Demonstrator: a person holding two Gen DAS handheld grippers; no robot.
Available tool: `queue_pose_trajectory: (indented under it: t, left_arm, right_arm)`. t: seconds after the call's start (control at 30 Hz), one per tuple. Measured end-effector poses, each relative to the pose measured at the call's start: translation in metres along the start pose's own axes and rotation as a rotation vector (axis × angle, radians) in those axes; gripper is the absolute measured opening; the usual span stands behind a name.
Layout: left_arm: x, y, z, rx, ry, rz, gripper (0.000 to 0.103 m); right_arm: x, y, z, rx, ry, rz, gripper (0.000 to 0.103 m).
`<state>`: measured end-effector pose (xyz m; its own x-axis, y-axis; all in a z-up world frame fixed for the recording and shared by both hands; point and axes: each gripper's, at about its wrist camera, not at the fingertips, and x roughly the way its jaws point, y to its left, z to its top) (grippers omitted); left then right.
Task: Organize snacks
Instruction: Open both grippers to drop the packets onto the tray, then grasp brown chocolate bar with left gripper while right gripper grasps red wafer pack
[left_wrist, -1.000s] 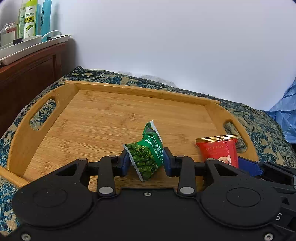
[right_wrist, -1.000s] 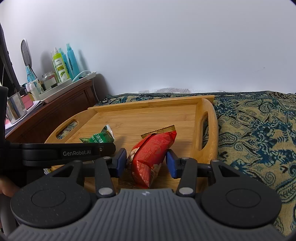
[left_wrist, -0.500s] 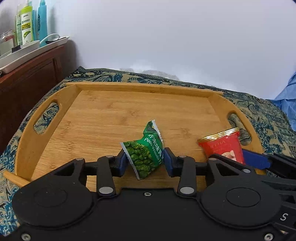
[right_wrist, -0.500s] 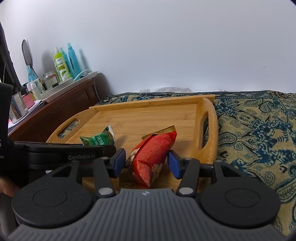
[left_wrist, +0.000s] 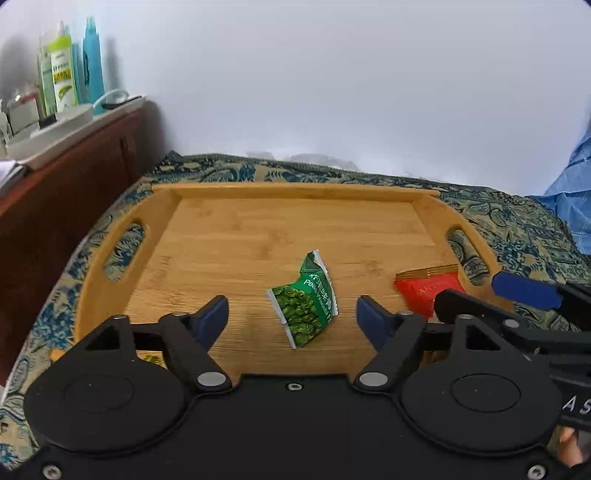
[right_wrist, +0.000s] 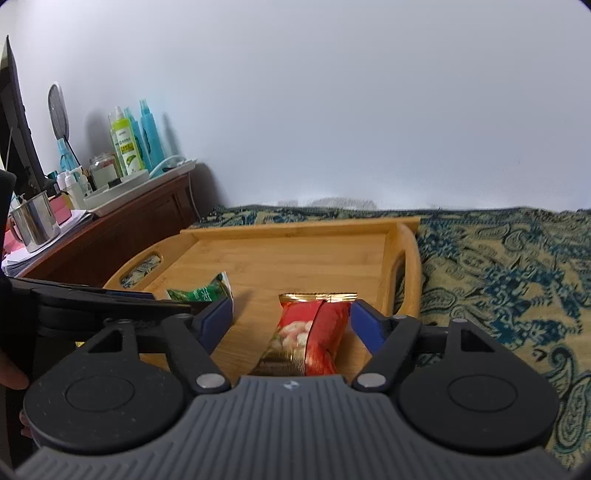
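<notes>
A green pea snack packet lies on the wooden tray, between the fingers of my left gripper, which is open and clear of it. A red snack packet lies on the tray near its right handle, between the fingers of my right gripper, which is open. The red packet also shows in the left wrist view, partly hidden by the right gripper. The green packet shows in the right wrist view behind the left gripper.
The tray sits on a patterned blue and tan bedspread. A dark wooden cabinet stands at the left with bottles, a white tray and a metal cup. A blue cloth lies at the right.
Both grippers opened and let go of their packets. The green and red packets now lie on the tray. Both grippers rose and drew back a little.
</notes>
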<state>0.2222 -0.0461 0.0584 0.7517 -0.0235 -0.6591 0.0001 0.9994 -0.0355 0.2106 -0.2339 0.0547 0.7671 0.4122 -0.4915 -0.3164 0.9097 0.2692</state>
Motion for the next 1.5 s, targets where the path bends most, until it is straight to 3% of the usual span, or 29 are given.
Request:
queue_pose_trajectory:
  t: [0.3,0.7,1.5]
  left_arm:
    - [-0.044,-0.003,-0.012,0.041,-0.037,-0.008,0.088]
    - [-0.096,-0.008,-0.047,0.072,-0.057,-0.026,0.093]
    - [-0.145,-0.009,-0.107,0.152,-0.095,-0.065,0.096]
  right_arm:
    - [-0.038,0.011,0.001,-0.030,-0.071,-0.017,0.092]
    - [-0.083,0.013,-0.010,-0.006,-0.151,-0.049,0.096]
    - [-0.128,0.038,-0.058,-0.094,-0.137,-0.121,0.097]
